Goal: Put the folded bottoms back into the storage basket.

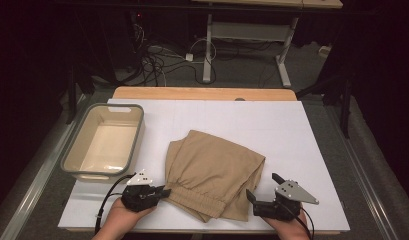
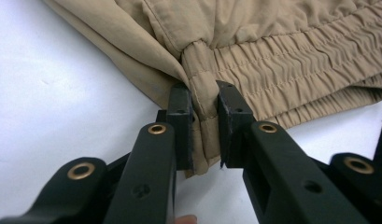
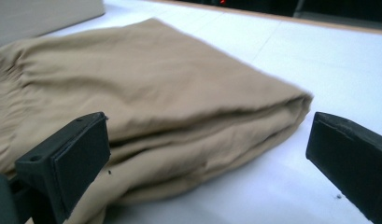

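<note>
Folded tan shorts point(image 1: 212, 170) with an elastic waistband point(image 2: 282, 60) lie on the white table top point(image 1: 292, 125), waistband toward the near edge. My left gripper point(image 1: 165, 192) is at the shorts' near-left corner. In the left gripper view, the left gripper point(image 2: 205, 107) has its jaws pressed onto the end of the waistband. My right gripper point(image 1: 262, 185) stands wide open at the shorts' near-right side. In the right gripper view, the folded edge of the shorts point(image 3: 179, 126) lies ahead of the right gripper point(image 3: 209, 140), touching neither pad.
A grey-rimmed beige basin point(image 1: 72, 160) stands empty at the table's left side. Bare white surface point(image 1: 232, 115) stretches behind and to the right of the shorts. Beyond the table's wooden far edge point(image 1: 202, 93) are cables and desk legs on the floor.
</note>
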{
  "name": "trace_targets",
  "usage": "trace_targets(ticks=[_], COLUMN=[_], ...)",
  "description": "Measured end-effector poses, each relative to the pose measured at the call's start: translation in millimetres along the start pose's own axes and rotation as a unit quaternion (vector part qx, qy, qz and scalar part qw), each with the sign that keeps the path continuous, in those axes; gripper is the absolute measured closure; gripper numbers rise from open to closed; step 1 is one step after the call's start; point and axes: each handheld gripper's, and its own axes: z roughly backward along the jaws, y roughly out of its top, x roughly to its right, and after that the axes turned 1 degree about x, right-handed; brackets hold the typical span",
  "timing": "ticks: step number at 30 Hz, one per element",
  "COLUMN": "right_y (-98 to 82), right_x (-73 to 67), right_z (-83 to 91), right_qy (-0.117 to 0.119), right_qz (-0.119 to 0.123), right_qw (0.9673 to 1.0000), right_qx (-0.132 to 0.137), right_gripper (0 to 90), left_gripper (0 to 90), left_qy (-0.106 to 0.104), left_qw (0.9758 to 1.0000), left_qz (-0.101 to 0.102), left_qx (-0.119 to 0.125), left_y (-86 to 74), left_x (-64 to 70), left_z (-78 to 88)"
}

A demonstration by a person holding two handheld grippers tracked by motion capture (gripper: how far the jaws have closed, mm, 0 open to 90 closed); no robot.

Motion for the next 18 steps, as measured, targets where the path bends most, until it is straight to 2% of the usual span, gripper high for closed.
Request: trace_targets(ticks=[5,9,10,11,12,13,15,16,17,18], right_y=[13.1,30.8,30.8,37.4,37.4,42.1,42.6,42.6,41.5,36.6], right_x=[7.5,23.3,23.3,31.1,31.1,39.4,48.4,48.4,52.3,58.3], right_z=[-13.9,-44.3,-44.3,-57.4,-57.4,-70.1,-81.8,-81.8,-86.7,-94.0], right_qy=[-0.020,-0.038,-0.038,-0.044,-0.044,-0.052,-0.062,-0.062,-0.067,-0.062], right_qz=[0.005,-0.008,-0.008,-0.020,-0.020,-0.034,-0.053,-0.053,-0.057,-0.072], right_qw=[0.9998,0.9988,0.9988,0.9979,0.9979,0.9956,0.9914,0.9914,0.9891,0.9833], right_qx=[-0.006,-0.030,-0.030,-0.043,-0.043,-0.070,-0.102,-0.102,-0.118,-0.155], right_gripper=[1.1,2.4,2.4,6.6,6.6,13.0,17.1,17.1,19.1,23.5], left_gripper=[75.8,75.1,75.0,75.0,75.0,75.0,75.0,75.0,75.0,74.9], left_qy=[-0.005,-0.007,-0.007,-0.008,-0.008,-0.008,-0.008,-0.008,-0.009,-0.010], left_qw=[1.0000,1.0000,1.0000,0.9999,0.9999,0.9999,0.9999,0.9999,0.9999,0.9999], left_qz=[0.005,0.007,0.007,0.009,0.009,0.009,0.009,0.009,0.009,0.010], left_qx=[0.001,0.002,0.002,0.002,0.002,0.002,0.002,0.002,0.002,0.002], left_y=[-0.4,-0.4,-0.4,-0.4,-0.4,-0.4,-0.5,-0.5,-0.5,-0.5], left_x=[-1.7,-2.1,-2.1,-2.5,-2.5,-2.5,-2.7,-2.7,-2.8,-3.0], left_z=[-0.1,-0.4,-0.4,-0.4,-0.4,-0.4,-0.4,-0.4,-0.3,-0.3])
